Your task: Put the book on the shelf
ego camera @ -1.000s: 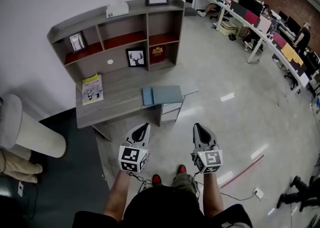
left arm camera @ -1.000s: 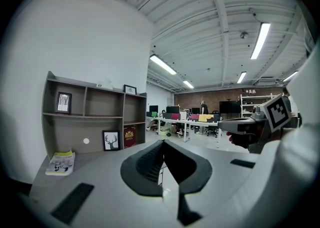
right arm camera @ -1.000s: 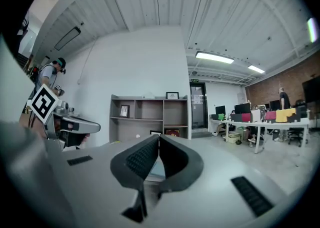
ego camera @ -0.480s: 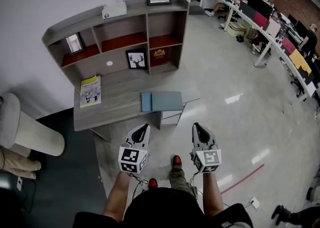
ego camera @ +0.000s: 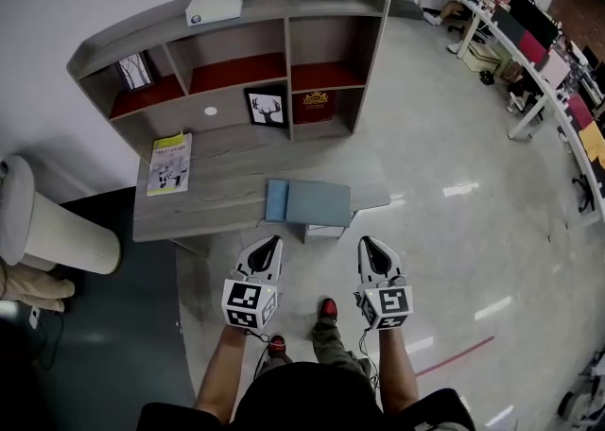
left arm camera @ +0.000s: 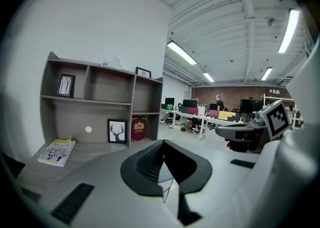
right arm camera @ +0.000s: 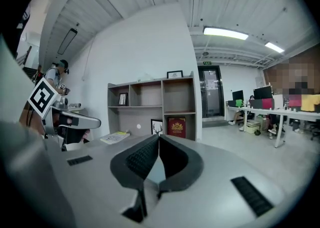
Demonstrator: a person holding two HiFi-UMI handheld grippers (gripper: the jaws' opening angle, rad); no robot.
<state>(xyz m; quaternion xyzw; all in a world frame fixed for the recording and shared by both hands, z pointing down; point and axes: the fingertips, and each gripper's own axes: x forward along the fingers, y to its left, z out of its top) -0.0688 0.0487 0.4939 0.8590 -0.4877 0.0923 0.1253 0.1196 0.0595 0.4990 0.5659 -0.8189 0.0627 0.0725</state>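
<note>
A blue-grey book lies flat near the front edge of the grey desk, below the shelf unit. Both grippers hang side by side short of the desk, pointing at it. My left gripper is shut and holds nothing, just below the book's left end. My right gripper is also shut and empty, to the lower right of the book. In the left gripper view the jaws meet in front of the shelf unit. The right gripper view shows its jaws pressed together too.
A yellow-green magazine lies on the desk's left. The shelf holds a deer picture, a red book, small frames and a white box on top. A pale round seat stands at left. Office desks with people run at right.
The person has stepped closer to the desk, so the shelf and book sit nearer the grippers. Both grippers keep the same pose and stay shut.
</note>
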